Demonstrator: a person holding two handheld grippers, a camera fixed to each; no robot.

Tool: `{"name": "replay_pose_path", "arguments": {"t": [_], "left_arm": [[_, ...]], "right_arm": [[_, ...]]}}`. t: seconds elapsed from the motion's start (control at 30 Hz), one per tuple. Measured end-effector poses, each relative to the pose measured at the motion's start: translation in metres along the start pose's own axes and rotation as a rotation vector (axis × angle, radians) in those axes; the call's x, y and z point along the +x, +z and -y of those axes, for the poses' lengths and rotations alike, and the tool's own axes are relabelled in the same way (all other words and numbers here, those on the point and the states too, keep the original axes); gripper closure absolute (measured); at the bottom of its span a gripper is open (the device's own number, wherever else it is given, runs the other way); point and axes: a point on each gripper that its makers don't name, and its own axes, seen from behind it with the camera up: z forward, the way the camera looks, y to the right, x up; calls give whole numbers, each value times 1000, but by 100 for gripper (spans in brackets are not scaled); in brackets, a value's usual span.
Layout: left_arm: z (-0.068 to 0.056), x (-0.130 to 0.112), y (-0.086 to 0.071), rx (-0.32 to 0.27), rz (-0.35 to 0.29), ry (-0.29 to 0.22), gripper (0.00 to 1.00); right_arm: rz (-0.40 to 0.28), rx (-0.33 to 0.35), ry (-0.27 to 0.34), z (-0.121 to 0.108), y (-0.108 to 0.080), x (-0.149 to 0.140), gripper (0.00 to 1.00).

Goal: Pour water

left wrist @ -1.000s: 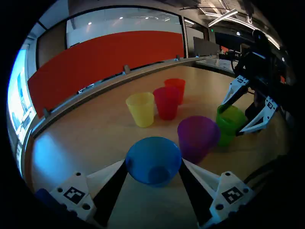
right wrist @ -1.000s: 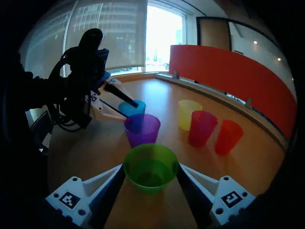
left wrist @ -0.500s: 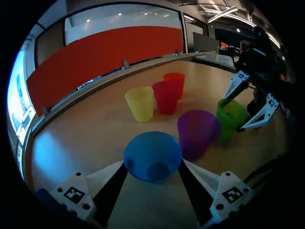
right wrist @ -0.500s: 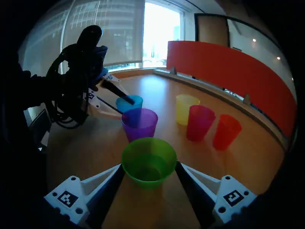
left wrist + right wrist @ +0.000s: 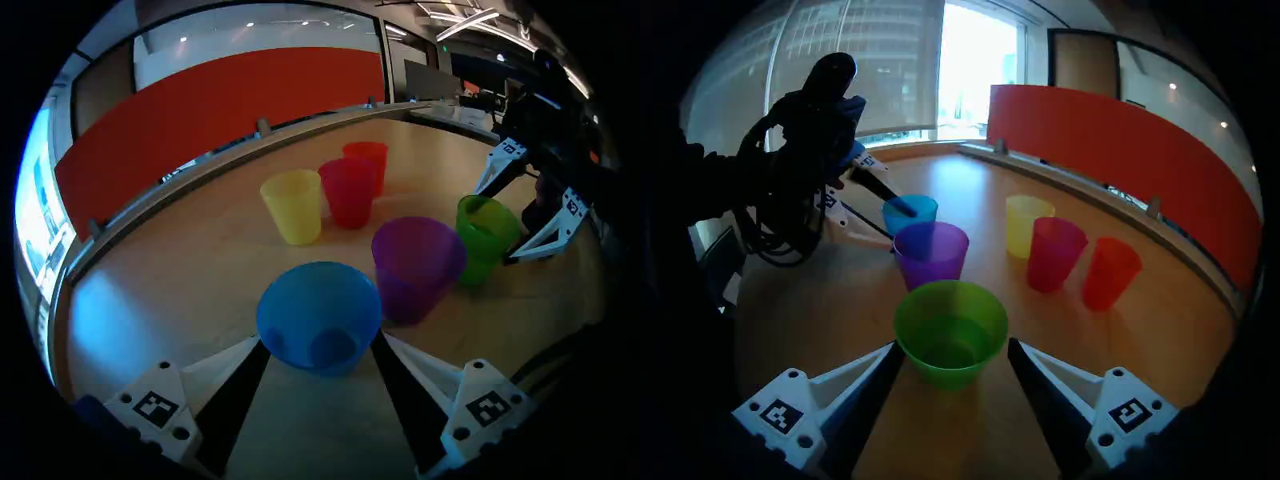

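Nothing readable is showing, no text, numbers or brand marks. The nearest thing is the black-and-white square marker tags sitting on the finger bases of the left gripper and the right gripper, and on the far gripper in each view. They are carrying block patterns, not characters.

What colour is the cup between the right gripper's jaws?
The cup is green, and it shows best in the right gripper view.

Red wall panel behind wooden table — bright window beyond.
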Motion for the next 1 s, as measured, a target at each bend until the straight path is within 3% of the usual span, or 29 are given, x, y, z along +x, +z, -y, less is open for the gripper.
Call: {"name": "replay_pose_path", "arguments": {"t": [0.67,1.0], "left_arm": [[6,-22,-23,35,18,-11,10],[14,-30,-42,72,-5,-62,10]], "right_arm": [[-10,-59,36,-2,-24,-12,0],[-29,-116,68,-11,-42,-19,0]]}}
